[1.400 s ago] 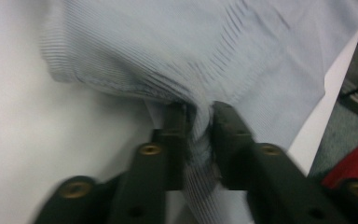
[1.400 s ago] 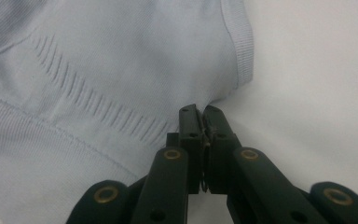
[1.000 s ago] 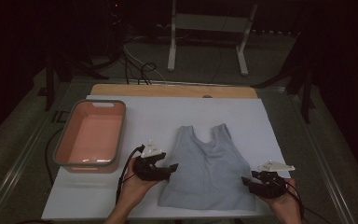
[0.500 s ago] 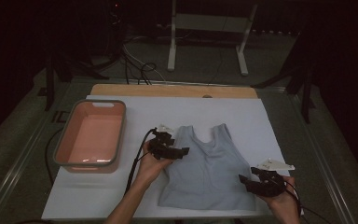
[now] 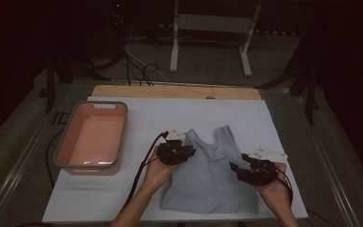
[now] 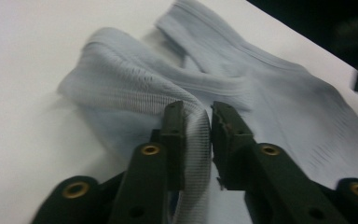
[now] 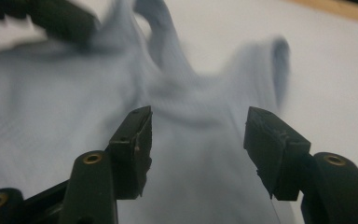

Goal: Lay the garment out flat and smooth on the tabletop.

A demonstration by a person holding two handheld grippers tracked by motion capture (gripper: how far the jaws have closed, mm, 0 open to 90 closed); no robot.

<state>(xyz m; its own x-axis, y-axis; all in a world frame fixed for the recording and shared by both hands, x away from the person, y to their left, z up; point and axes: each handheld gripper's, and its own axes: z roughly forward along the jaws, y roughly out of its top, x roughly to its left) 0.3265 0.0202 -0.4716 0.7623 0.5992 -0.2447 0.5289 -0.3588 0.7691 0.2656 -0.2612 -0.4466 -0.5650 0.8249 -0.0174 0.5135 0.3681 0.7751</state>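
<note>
A light blue tank top (image 5: 212, 175) lies flat on the white worktop (image 5: 123, 198), near its front edge and right of centre, with the neckline and straps pointing toward the far edge.

The left gripper (image 5: 185, 152) sits at the garment's left shoulder strap, held in the person's left hand (image 5: 158, 171). In the left gripper view, its fingers (image 6: 175, 135) are drawn together and clamped on a raised fold of the tank top (image 6: 270, 88); a strip of ribbed fabric runs down between the two fingers, and the strap next to it is lifted and bunched off the worktop (image 6: 23, 56).

The right gripper (image 5: 238, 170) is at the garment's right side edge, about mid-height, held in the person's right hand (image 5: 274, 187). In the right gripper view, its fingers (image 7: 133, 140) stand wide apart with the tank top (image 7: 51, 102) lying below and between them. Whether the fingertips touch the fabric cannot be determined. The left gripper (image 7: 60, 18) appears blurred at the upper left of this view.

A salmon-pink tub (image 5: 64, 146) with a grey rim stands near the worktop's left edge, well apart from the garment. A bare wooden strip (image 5: 170, 91) runs along the worktop's far edge.
</note>
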